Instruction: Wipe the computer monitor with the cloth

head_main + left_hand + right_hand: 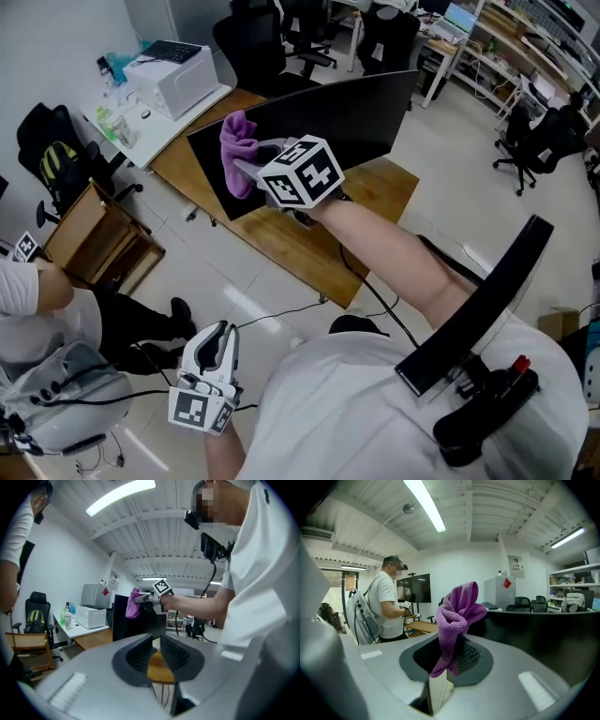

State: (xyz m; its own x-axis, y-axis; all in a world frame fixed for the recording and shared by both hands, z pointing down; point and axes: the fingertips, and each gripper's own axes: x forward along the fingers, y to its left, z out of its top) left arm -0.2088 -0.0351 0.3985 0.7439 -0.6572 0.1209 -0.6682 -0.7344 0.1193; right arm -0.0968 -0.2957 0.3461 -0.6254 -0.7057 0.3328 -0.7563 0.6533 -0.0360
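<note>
A dark, wide computer monitor (356, 112) stands tilted on a wooden table (309, 244). My right gripper (246, 167) is shut on a purple cloth (234, 141), which it holds up at the monitor's left end. In the right gripper view the cloth (457, 609) bunches up out of the jaws of the right gripper (452, 641), and the black screen (543, 634) lies just to its right. My left gripper (223, 328) hangs low over the floor, well short of the table. It (156, 639) is shut on nothing and points at the monitor (124, 620) and the cloth (132, 605).
A white desk behind the table carries a white box-shaped appliance (173, 75) and bottles. Black office chairs (253, 42) stand beyond. At the left are a wooden stand (98, 234), a black backpack (52, 155) and another person (28, 291). Cables run across the floor (281, 314).
</note>
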